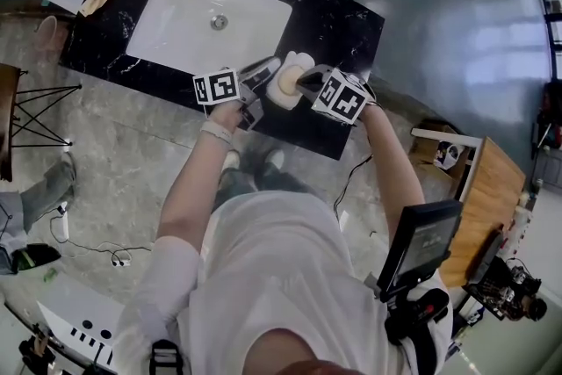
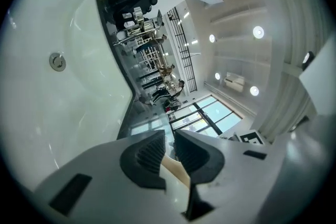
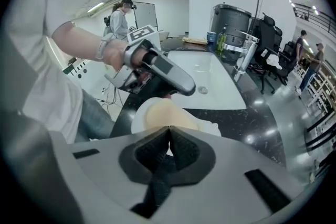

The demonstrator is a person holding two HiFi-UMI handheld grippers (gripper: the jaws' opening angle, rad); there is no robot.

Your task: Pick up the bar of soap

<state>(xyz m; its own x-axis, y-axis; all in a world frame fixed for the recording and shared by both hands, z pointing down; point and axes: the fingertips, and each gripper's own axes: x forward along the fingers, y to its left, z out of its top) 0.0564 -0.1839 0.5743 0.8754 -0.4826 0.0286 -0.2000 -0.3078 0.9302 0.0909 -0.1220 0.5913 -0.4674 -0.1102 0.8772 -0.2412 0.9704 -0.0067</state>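
**A:** Where's the soap (image 3: pixel 165 113)?

**B:** It's a cream bar lying flat on a white dish (image 3: pixel 135 119). The dish is on the black counter (image 1: pixel 344 24), close to the front edge and just off the front right corner of the sink (image 1: pixel 176 22).

**A:** And the left claw (image 2: pixel 169 138)?

**B:** Narrow. Its pads are closed on a thin white-and-tan edge. In the right gripper view it reaches in at the dish's far side, so I read that edge as the dish rim with the soap's side against it. The claw lies about level, rolled on its side.

**A:** So it's holding the dish?

**B:** It looks so. I can't tell whether the dish is off the counter.

**A:** The right claw (image 3: pixel 169 131)?

**B:** Fully closed, pad against pad, with nothing between them. It points steeply down with its tips at the near side of the soap. I can't tell whether they touch it.

**A:** How do the two stand to each other?

**B:** They face each other across the dish, close together. The left claw is on its left and the right claw on its right.
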